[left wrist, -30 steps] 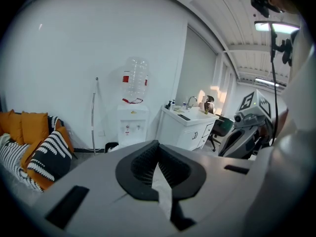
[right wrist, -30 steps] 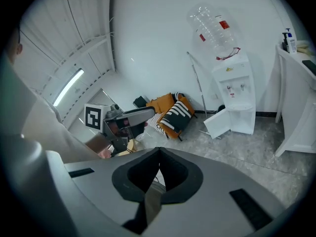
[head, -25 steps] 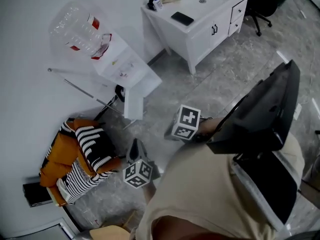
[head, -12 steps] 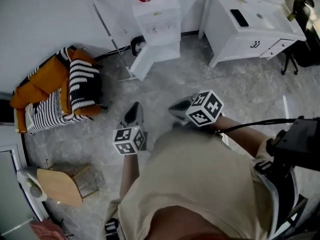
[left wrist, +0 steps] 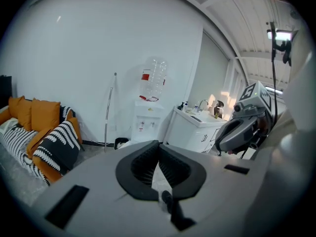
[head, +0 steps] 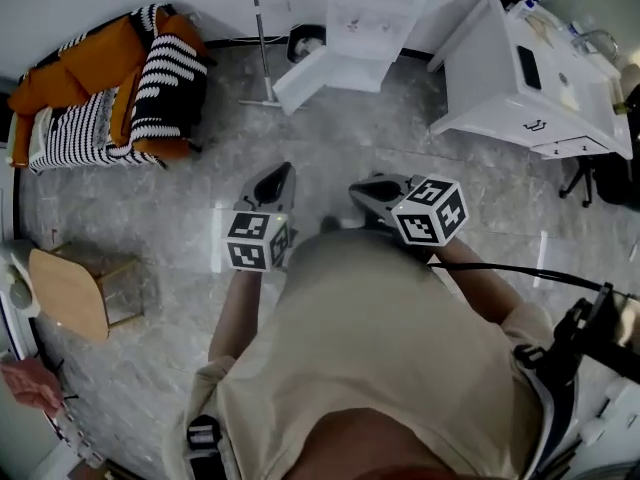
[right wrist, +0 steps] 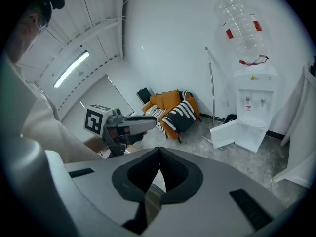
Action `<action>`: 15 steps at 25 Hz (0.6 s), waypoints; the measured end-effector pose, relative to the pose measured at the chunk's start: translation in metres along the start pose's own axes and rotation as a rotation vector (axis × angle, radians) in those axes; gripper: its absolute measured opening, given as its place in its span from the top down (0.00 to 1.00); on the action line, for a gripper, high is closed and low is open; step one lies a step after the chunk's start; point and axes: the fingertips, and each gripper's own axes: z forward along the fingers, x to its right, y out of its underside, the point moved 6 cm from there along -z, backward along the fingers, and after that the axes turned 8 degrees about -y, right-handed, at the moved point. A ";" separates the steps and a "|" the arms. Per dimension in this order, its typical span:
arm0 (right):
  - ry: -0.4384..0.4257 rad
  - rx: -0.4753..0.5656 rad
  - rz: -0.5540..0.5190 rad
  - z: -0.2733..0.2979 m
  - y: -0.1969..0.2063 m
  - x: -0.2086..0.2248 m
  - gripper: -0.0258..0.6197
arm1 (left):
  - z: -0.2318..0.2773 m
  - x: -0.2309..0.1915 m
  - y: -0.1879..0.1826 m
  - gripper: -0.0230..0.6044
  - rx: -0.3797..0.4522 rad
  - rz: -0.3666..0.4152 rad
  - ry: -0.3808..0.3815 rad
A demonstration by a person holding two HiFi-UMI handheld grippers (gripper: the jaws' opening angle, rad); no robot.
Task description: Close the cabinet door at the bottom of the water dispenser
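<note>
White dispenser [head: 375, 13] stands far ahead at the wall. Its one door [head: 308, 76] hangs open to its left, well apart from both grippers. The left gripper [head: 283, 176] is slightly nearer than the right gripper [head: 368, 190].

Left gripper view: jaws pressed together, empty, dispenser straight ahead.

Right gripper view: jaws likewise together, holding nothing, with the upright door ahead and to the right.

Marbled grey floor [head: 330, 158] bears water dispenser [head: 372, 13], orange sofa [head: 90, 63], white vanity [head: 500, 88].
</note>
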 end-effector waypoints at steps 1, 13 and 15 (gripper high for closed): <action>-0.004 0.007 0.003 -0.001 -0.002 0.005 0.94 | 0.003 0.001 -0.001 0.98 -0.007 0.001 -0.004; -0.049 0.084 0.095 -0.027 -0.036 0.076 0.94 | 0.069 0.019 -0.050 0.98 -0.047 0.041 -0.014; -0.057 0.088 0.105 -0.032 -0.040 0.086 0.94 | 0.080 0.023 -0.057 0.98 -0.054 0.046 -0.014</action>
